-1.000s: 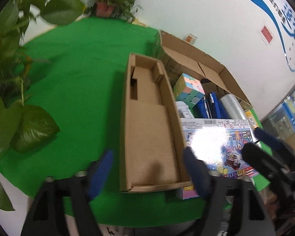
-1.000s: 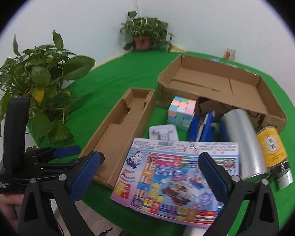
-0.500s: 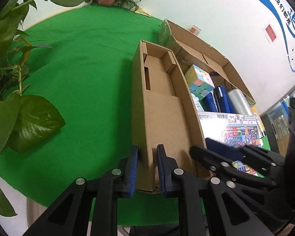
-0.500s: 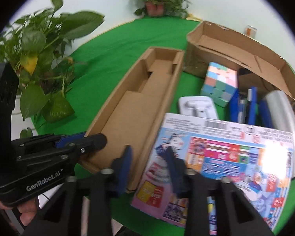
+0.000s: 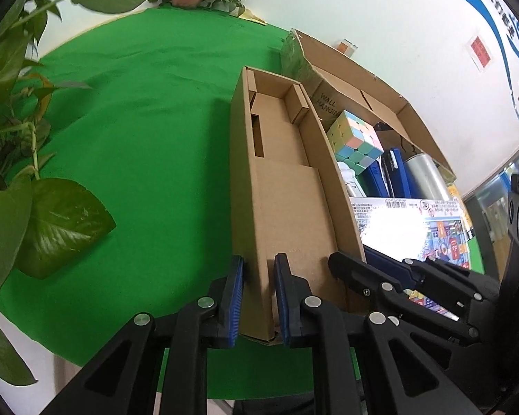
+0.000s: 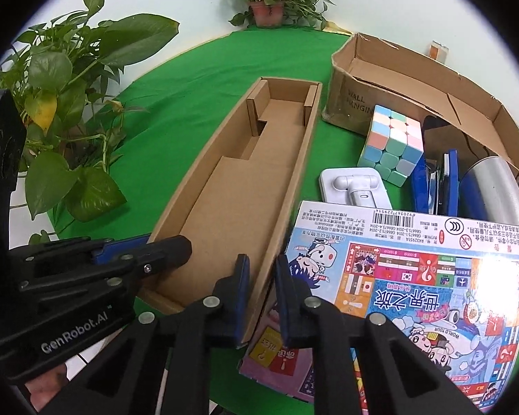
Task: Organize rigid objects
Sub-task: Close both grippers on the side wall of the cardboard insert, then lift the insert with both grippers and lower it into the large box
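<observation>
A long, narrow open cardboard tray [image 5: 287, 207] lies on the green cloth, empty inside; it also shows in the right wrist view [image 6: 238, 186]. My left gripper [image 5: 257, 297] is shut on the tray's left wall at its near end. My right gripper [image 6: 261, 297] is shut on the tray's right wall at the near end. Each gripper shows in the other's view. A colourful board-game box [image 6: 408, 276], a pastel puzzle cube [image 6: 392, 145], a white stand [image 6: 353, 190], blue staplers [image 6: 436, 186] and a silver can [image 6: 494, 190] lie to the right.
A large open cardboard box [image 6: 415, 86] stands behind the objects. Leafy plants [image 6: 69, 110] crowd the left table edge, and a potted plant [image 6: 270, 10] stands at the back. The green cloth [image 5: 138, 121] left of the tray is bare.
Both grippers went from wide open to closed on the near end of the long tray, one on each side wall, and moved in closer to it.
</observation>
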`<act>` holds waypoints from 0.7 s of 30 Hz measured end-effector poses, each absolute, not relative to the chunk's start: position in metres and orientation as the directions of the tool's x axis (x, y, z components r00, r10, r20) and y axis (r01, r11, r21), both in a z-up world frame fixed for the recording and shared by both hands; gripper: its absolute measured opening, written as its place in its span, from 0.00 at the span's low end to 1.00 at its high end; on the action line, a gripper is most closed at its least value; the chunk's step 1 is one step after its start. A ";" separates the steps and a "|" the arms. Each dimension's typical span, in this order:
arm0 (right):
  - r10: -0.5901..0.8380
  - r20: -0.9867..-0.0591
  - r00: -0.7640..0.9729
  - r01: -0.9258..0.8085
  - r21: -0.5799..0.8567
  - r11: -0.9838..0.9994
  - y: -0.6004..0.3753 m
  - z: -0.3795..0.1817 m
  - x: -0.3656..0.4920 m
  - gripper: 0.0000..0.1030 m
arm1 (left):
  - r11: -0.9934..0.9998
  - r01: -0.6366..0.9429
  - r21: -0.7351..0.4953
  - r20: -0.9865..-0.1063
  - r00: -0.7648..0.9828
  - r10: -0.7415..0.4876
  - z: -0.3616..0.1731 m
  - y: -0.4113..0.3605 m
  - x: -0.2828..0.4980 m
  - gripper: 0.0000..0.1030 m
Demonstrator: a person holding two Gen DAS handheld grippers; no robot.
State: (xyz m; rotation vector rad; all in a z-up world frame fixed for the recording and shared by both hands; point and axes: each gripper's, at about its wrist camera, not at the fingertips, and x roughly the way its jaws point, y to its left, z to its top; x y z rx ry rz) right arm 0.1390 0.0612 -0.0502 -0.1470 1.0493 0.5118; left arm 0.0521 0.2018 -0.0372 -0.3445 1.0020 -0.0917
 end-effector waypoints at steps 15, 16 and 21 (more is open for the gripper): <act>0.473 -0.711 0.520 -0.480 0.215 0.851 0.029 0.029 0.147 0.13 | 0.985 -0.064 -0.158 -0.711 0.700 -0.069 0.066 0.157 0.052 0.09; 0.477 -0.698 0.534 -0.480 0.215 0.851 0.026 0.034 0.149 0.12 | 0.988 -0.054 -0.144 -0.696 0.716 -0.062 0.076 0.152 0.057 0.09; 0.459 -0.603 0.652 -0.444 0.186 0.876 0.001 0.079 0.178 0.12 | 0.996 0.032 -0.080 -0.615 0.785 -0.075 0.126 0.116 0.096 0.09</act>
